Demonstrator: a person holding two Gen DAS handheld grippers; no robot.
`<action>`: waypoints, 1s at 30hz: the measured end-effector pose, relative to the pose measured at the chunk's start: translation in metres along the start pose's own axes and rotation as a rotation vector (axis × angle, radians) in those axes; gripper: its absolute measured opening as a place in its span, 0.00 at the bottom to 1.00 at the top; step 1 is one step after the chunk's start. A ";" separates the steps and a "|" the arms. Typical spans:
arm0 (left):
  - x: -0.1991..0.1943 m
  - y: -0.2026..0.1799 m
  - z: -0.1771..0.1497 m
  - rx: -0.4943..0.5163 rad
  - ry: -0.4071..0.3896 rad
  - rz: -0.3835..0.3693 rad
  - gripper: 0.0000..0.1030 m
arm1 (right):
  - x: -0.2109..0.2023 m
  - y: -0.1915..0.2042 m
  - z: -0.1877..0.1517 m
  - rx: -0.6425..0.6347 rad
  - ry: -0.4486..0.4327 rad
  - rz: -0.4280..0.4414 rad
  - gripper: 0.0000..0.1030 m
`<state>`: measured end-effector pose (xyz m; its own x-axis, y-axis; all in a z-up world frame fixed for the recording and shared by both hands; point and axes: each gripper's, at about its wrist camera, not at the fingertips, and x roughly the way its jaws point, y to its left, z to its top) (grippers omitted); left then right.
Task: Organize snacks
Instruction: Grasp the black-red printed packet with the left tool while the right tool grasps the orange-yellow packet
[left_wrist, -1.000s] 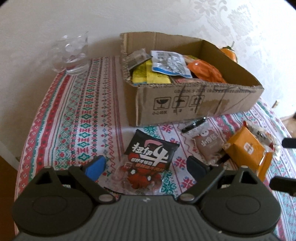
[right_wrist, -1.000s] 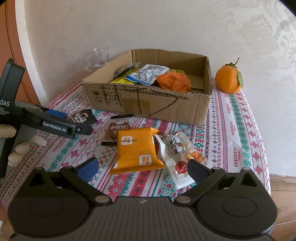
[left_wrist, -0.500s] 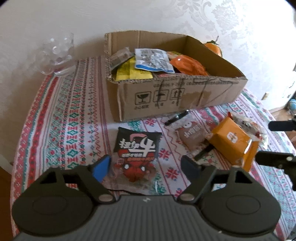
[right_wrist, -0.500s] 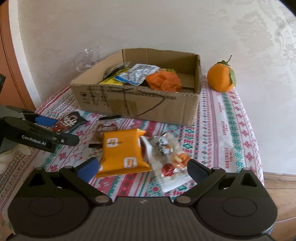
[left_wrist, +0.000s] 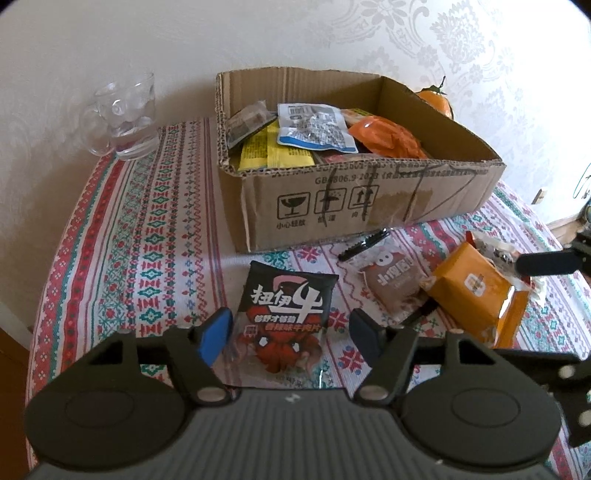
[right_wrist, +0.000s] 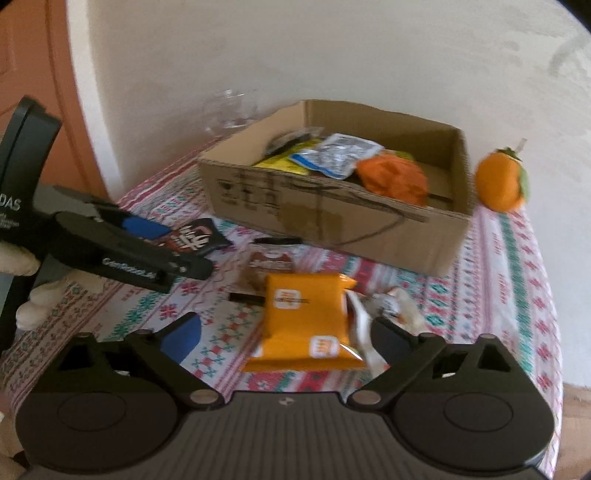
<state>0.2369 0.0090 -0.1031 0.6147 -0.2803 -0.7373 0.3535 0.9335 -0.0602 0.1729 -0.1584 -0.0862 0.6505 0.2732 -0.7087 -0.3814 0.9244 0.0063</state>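
Observation:
A cardboard box (left_wrist: 369, 206) holding several snack packets stands at the back of the table; it also shows in the right wrist view (right_wrist: 332, 218). My left gripper (left_wrist: 290, 334) is open, its fingers on either side of a black and red snack packet (left_wrist: 288, 306) lying flat on the cloth. My right gripper (right_wrist: 286, 334) is open around the near end of an orange packet (right_wrist: 306, 317). A brown packet (left_wrist: 395, 282) lies between the two. A clear packet (right_wrist: 391, 310) lies right of the orange one.
A glass mug (left_wrist: 125, 114) stands at the back left by the wall. An orange fruit (right_wrist: 502, 181) sits right of the box. A black pen (left_wrist: 364, 243) lies in front of the box. The table (left_wrist: 110, 240) has a patterned cloth.
My left gripper has come down closer over the black and red packet. My right gripper has moved in low toward the orange packet, and its view is blurred by motion.

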 end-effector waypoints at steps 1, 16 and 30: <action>0.000 0.000 0.000 0.001 -0.001 0.000 0.67 | 0.003 0.002 0.001 -0.009 0.005 -0.002 0.92; 0.002 0.000 0.001 -0.003 -0.005 -0.001 0.67 | 0.010 -0.007 0.010 -0.004 0.014 0.009 0.82; 0.001 0.000 0.002 0.035 -0.002 0.000 0.49 | 0.022 -0.004 0.007 -0.003 0.040 -0.045 0.55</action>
<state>0.2386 0.0080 -0.1029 0.6163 -0.2807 -0.7358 0.3781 0.9250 -0.0361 0.1935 -0.1545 -0.0975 0.6406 0.2207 -0.7355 -0.3547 0.9345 -0.0285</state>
